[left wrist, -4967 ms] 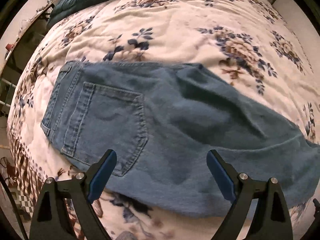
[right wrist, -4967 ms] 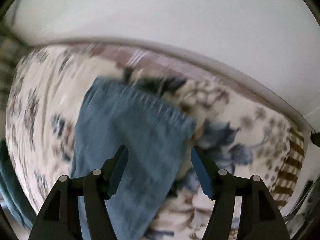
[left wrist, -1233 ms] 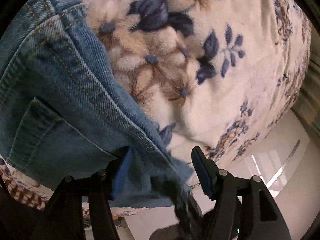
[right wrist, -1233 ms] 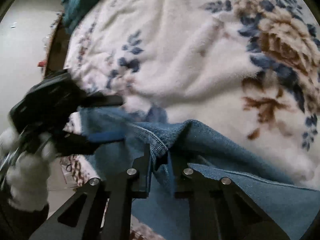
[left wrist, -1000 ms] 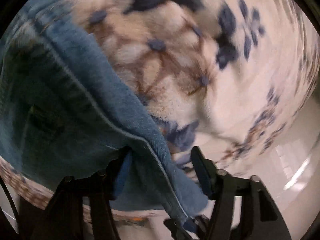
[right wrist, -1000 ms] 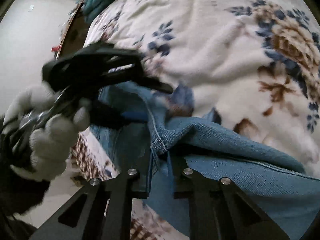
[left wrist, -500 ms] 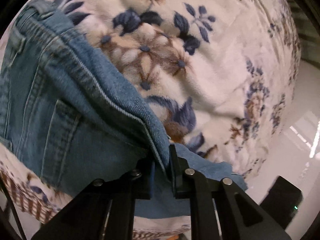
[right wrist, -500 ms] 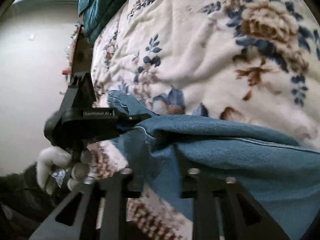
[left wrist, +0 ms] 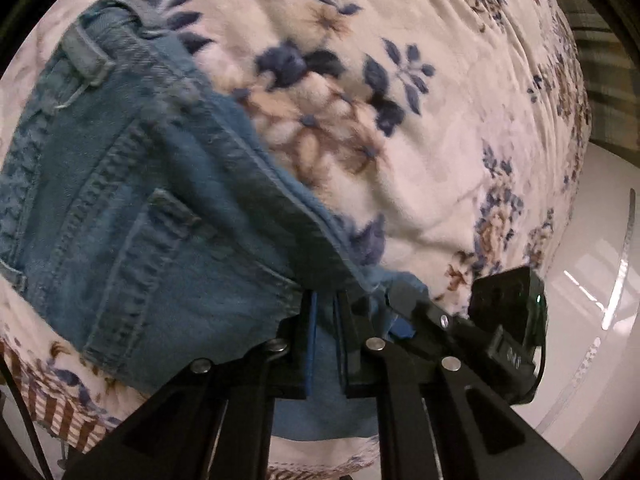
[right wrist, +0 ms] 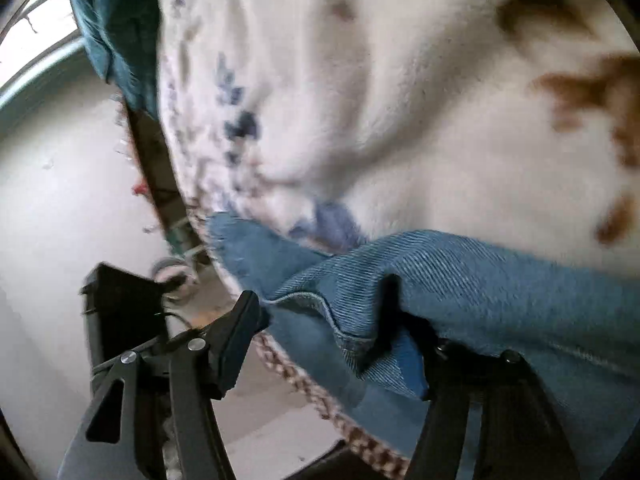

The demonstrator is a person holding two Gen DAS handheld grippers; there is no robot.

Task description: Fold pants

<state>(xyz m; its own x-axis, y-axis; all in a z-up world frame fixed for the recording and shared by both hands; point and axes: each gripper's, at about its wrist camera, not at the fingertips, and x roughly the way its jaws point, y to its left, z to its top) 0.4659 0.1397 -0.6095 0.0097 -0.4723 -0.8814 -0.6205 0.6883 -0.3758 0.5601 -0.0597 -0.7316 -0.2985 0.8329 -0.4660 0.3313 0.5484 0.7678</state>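
Blue denim pants [left wrist: 132, 208] lie on a floral bedspread [left wrist: 420, 120], waistband and back pocket to the left in the left wrist view. My left gripper [left wrist: 324, 320] is shut on the pants' edge at the seam. The right gripper shows beside it in the left wrist view [left wrist: 404, 320], at the same denim edge. In the right wrist view my right gripper [right wrist: 332, 320] has its jaws spread apart, with a fold of the pants [right wrist: 500, 280] draped over the right finger [right wrist: 404, 344]. The left finger [right wrist: 240, 328] stands free of the cloth.
The bedspread [right wrist: 400, 80] fills the upper right wrist view, blurred. A teal blanket [right wrist: 120, 20] lies at the far end of the bed. The bed's edge with a brown-striped trim [left wrist: 60, 412] drops to pale floor [right wrist: 60, 220]. The left gripper's black body [right wrist: 116, 300] is close by.
My right gripper has opened and let go of the denim edge it was pinching. My left gripper, open a second ago, closed on that edge and still holds it.
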